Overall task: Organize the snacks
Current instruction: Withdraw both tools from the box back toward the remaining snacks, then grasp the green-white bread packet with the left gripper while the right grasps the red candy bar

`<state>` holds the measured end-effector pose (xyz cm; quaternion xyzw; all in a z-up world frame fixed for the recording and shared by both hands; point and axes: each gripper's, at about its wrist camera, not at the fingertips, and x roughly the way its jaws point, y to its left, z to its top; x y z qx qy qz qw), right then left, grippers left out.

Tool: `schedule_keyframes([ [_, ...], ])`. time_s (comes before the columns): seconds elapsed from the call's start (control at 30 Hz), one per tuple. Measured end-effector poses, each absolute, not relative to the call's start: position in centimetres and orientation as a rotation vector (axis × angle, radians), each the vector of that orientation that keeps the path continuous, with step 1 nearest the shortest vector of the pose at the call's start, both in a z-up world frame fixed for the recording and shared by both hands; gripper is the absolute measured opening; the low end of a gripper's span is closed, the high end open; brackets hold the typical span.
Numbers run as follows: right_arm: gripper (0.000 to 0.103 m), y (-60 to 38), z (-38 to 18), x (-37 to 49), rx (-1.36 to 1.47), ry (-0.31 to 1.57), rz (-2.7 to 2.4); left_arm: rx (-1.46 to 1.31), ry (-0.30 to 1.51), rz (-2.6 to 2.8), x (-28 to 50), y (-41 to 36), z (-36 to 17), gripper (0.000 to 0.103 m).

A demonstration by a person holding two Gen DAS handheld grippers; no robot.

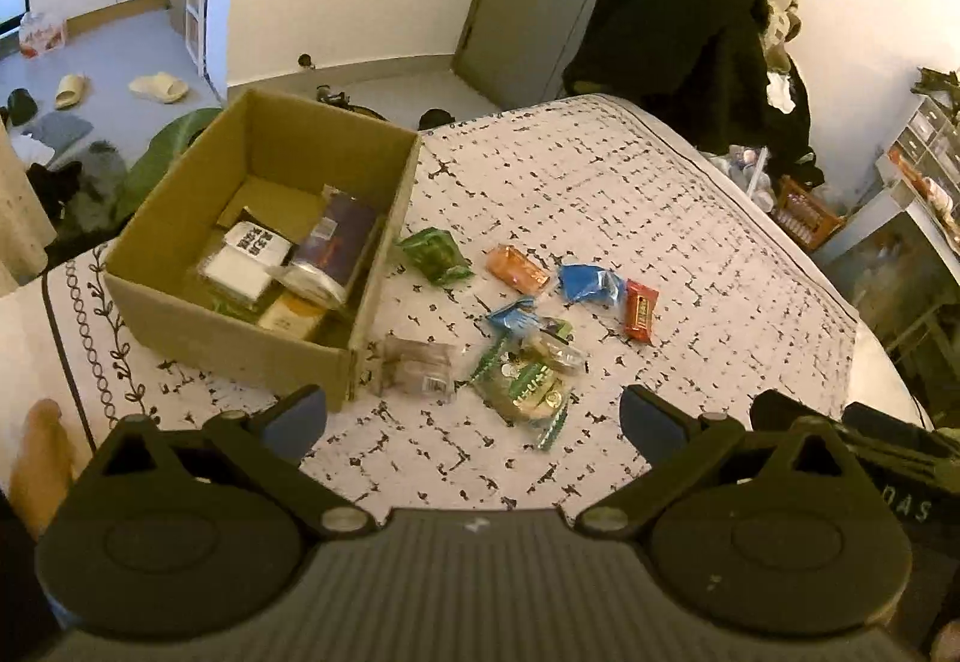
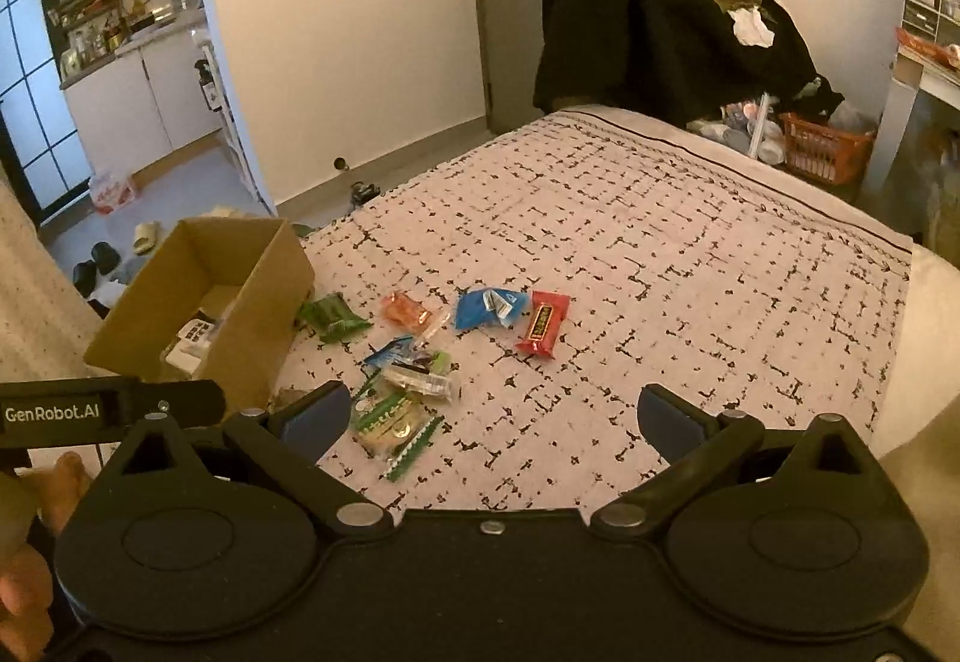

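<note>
Already several packets sit in the cardboard box (image 1: 198,326); loose snacks (image 1: 528,383) remain on the bedspread (image 1: 660,218), both the left gripper (image 1: 474,416) and the right gripper (image 2: 492,413) spread apart, empty.

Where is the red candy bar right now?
The red candy bar lies on the patterned bedspread, at the far right end of the loose snacks in both views. It sits right beside the blue wrapper and well away from the cardboard box.
</note>
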<state>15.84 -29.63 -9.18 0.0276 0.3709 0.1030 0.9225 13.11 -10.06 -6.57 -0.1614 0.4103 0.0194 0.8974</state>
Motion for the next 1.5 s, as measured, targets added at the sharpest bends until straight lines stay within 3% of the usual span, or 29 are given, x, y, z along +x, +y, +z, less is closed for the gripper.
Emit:
schedule_keyframes([
  [0.73, 0.103, -29.5, -12.5, 20.2, 0.007, 0.83, 0.213, -0.426, 0.807, 0.056, 15.2, -11.6, -12.7, 0.096],
  [0.87, 0.096, -30.2, -13.3, 21.3, 0.017, 0.855, 0.22, -0.446, 0.827, 0.057, 16.1, -12.3, -13.9, 0.094],
  [1.13, 0.082, -31.9, -15.2, 24.4, 0.136, 0.896, 0.255, -0.504, 0.88, 0.083, 18.6, -13.8, -16.5, 0.077],
  [1.5, 0.074, -30.8, -17.8, 29.2, 0.114, 0.925, 0.312, -0.532, 0.935, 0.243, 22.6, -15.7, -18.4, 0.076],
])
